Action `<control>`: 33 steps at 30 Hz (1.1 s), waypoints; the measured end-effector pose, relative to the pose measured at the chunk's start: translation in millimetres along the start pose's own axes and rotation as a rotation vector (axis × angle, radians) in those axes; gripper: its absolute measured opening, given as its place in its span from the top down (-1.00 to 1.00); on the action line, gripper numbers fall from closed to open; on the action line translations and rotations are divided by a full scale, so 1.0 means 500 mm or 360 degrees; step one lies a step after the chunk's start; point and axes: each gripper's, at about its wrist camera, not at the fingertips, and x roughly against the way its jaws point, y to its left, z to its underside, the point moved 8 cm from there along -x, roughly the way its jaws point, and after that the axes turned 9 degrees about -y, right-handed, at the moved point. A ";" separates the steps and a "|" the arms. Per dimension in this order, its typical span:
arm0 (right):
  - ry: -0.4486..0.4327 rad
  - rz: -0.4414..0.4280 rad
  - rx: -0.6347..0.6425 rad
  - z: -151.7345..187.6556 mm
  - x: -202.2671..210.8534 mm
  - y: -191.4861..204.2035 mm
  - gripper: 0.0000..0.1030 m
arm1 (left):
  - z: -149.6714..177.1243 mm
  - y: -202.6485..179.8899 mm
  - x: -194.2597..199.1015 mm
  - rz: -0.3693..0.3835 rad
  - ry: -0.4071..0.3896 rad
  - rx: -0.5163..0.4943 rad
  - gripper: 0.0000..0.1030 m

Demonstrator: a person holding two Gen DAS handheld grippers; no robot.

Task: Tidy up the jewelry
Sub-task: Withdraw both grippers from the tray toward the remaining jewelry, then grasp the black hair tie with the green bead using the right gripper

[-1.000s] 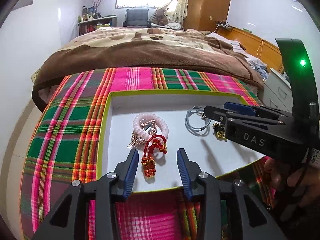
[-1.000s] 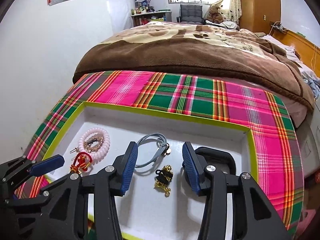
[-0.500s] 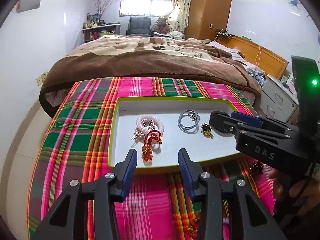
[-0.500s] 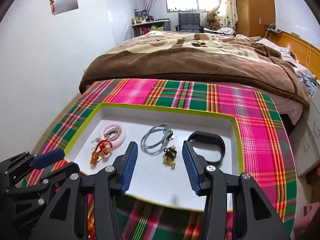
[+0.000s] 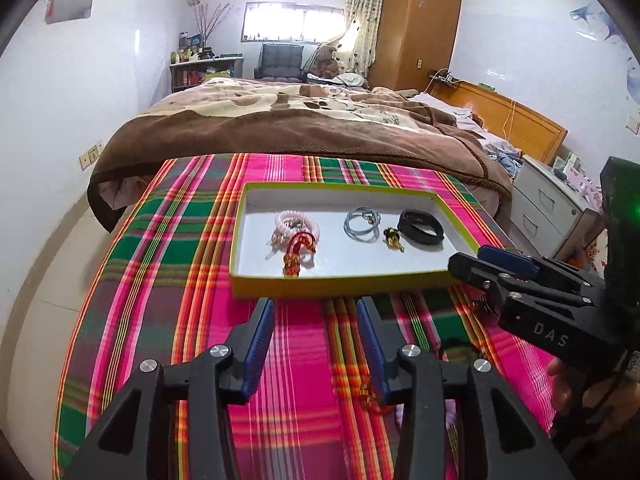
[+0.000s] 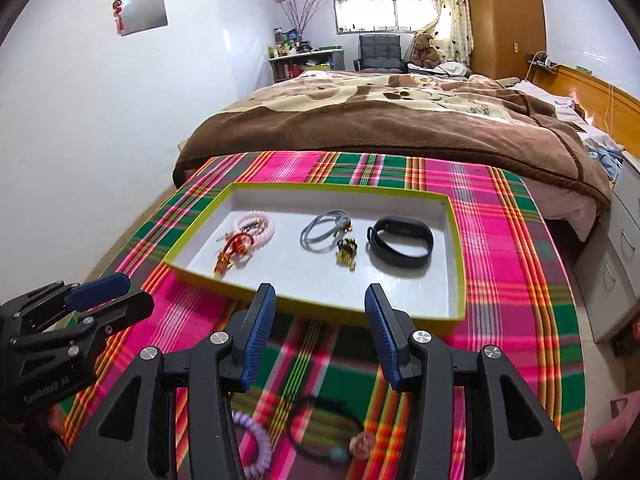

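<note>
Both my grippers are spread wide with nothing in them. Left gripper [image 5: 316,344] hangs over the plaid cloth [image 5: 168,280], the tray [image 5: 340,280] just ahead of its tips. Right gripper [image 6: 316,334] has a purple coil [image 6: 256,444] and a dark cord bracelet [image 6: 320,428] lying under it. Further out in the tray: pink coil [image 6: 256,222] and red charm [image 6: 236,248] ahead-left, grey loop [image 6: 322,228], gold bit [image 6: 347,252], black band [image 6: 402,242] ahead-right.

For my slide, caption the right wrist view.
Open right hand-held gripper hovers before the green-rimmed tray holding a black band, grey cord and pink coil.
</note>
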 end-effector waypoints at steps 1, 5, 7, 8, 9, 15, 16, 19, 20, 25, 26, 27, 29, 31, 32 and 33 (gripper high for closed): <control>-0.0002 0.0001 -0.0001 0.006 0.008 -0.001 0.08 | 0.005 0.001 0.005 0.0000 -0.0002 0.0003 0.17; 0.0006 0.0002 0.0003 0.029 0.029 -0.006 0.08 | 0.027 0.008 0.023 0.0028 0.0005 0.0063 0.17; 0.0012 0.0013 0.0021 0.043 0.037 -0.011 0.08 | 0.037 0.008 0.027 0.0033 0.0011 0.0064 0.17; 0.0016 0.0017 0.0021 0.050 0.041 -0.015 0.08 | 0.043 0.008 0.029 0.0029 0.0014 0.0057 0.17; 0.0021 0.0021 0.0016 0.058 0.045 -0.019 0.08 | 0.048 0.007 0.030 0.0025 0.0019 0.0053 0.17; 0.0100 0.0003 -0.0049 0.113 0.060 -0.050 0.08 | 0.080 -0.001 0.039 0.0055 0.0036 0.0051 0.18; 0.0114 -0.0031 -0.0079 0.123 0.060 -0.054 0.08 | 0.084 -0.001 0.037 0.0056 0.0041 0.0053 0.17; 0.0162 -0.0014 -0.0101 0.148 0.057 -0.064 0.08 | 0.096 0.001 0.036 0.0058 0.0057 0.0054 0.17; 0.0169 -0.0011 -0.0096 0.152 0.058 -0.063 0.08 | 0.098 0.001 0.037 0.0059 0.0060 0.0055 0.17; 0.0201 -0.0045 -0.0051 0.167 0.055 -0.044 0.08 | 0.104 0.000 0.038 0.0065 0.0070 0.0054 0.18; 0.0209 -0.0035 -0.0041 0.169 0.053 -0.042 0.08 | 0.104 0.000 0.037 0.0065 0.0073 0.0052 0.18; 0.0213 -0.0028 -0.0036 0.171 0.053 -0.042 0.08 | 0.105 0.000 0.037 0.0067 0.0075 0.0051 0.17; 0.0225 -0.0037 -0.0034 0.172 0.046 -0.036 0.08 | 0.108 0.001 0.035 0.0064 0.0084 0.0054 0.17; 0.0253 -0.0041 -0.0049 0.176 0.037 -0.033 0.08 | 0.109 0.000 0.034 0.0067 0.0084 0.0052 0.17; 0.0255 -0.0022 -0.0045 0.176 0.033 -0.033 0.08 | 0.110 0.001 0.034 0.0067 0.0087 0.0051 0.17; 0.0249 -0.0009 -0.0041 0.175 0.033 -0.032 0.08 | 0.112 0.001 0.033 0.0066 0.0087 0.0050 0.18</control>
